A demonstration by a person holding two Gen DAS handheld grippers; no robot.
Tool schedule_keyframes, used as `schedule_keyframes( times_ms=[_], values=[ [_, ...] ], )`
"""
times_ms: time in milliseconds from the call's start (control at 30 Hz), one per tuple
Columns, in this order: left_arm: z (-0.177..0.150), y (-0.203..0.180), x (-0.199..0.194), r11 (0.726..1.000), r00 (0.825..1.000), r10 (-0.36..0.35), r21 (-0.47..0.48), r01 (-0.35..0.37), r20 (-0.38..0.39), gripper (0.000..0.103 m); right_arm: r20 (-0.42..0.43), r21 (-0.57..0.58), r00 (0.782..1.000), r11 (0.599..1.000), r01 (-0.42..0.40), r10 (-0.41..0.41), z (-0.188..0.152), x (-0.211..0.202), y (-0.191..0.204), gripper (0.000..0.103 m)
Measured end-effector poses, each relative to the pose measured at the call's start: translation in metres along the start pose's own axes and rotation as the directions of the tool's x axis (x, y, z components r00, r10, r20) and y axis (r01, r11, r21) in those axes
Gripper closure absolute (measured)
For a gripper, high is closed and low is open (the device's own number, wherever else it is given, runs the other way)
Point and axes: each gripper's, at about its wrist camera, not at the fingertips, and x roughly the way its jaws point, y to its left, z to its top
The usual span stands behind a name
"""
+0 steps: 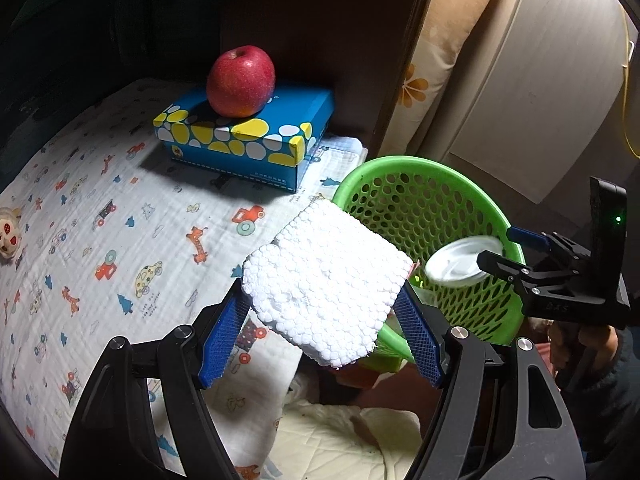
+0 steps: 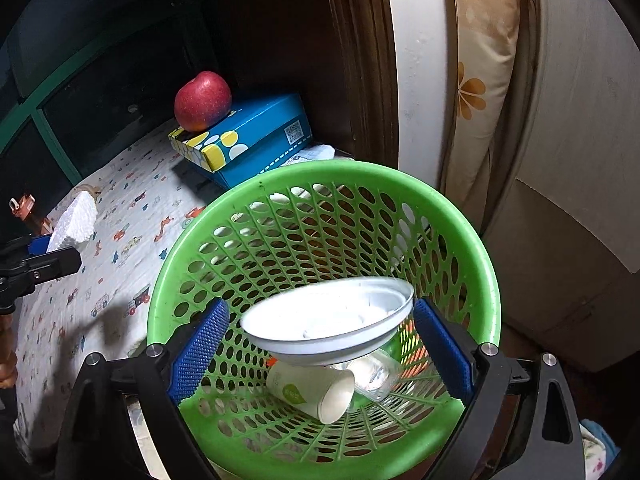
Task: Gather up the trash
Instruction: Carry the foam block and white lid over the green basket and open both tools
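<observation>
My left gripper [image 1: 322, 320] is shut on a white styrofoam block [image 1: 324, 280] and holds it above the bed edge, just left of the green mesh basket [image 1: 404, 168]. My right gripper [image 2: 320, 340] is open over the basket [image 2: 320, 172]. A white plastic lid [image 2: 328, 316] hangs tilted and blurred between its blue pads, touching neither. The lid also shows in the left wrist view [image 1: 460, 264], by the right gripper [image 1: 496, 256]. A paper cup [image 2: 312, 392] and a clear plastic cup [image 2: 372, 372] lie in the basket. The block shows at far left [image 2: 74, 220].
A red apple [image 1: 241, 81] rests on a blue dotted box [image 1: 248, 136] at the back of the bed with the patterned sheet [image 1: 100, 220]. A dark wooden board and flowered pillow [image 1: 432, 80] stand behind the basket. A small toy [image 1: 9, 236] lies at the left.
</observation>
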Motion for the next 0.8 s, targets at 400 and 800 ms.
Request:
schedule_keyframes(
  times_ms=[400, 800],
  values=[
    [0.007, -0.043, 0.025, 0.997, 0.999, -0.034, 0.062, 0.037, -0.038, 0.031, 0.075, 0.026, 0.997, 1.000, -0.013, 0.011, -0.004, -0.036, -0.007, 0.011],
    [0.007, -0.066, 0.055, 0.995, 0.993, -0.059, 0.069, 0.066, -0.100, 0.029, 0.112, 0.106, 0.994, 0.994, -0.009, -0.003, -0.015, -0.057, -0.028, 0.011]
  ],
)
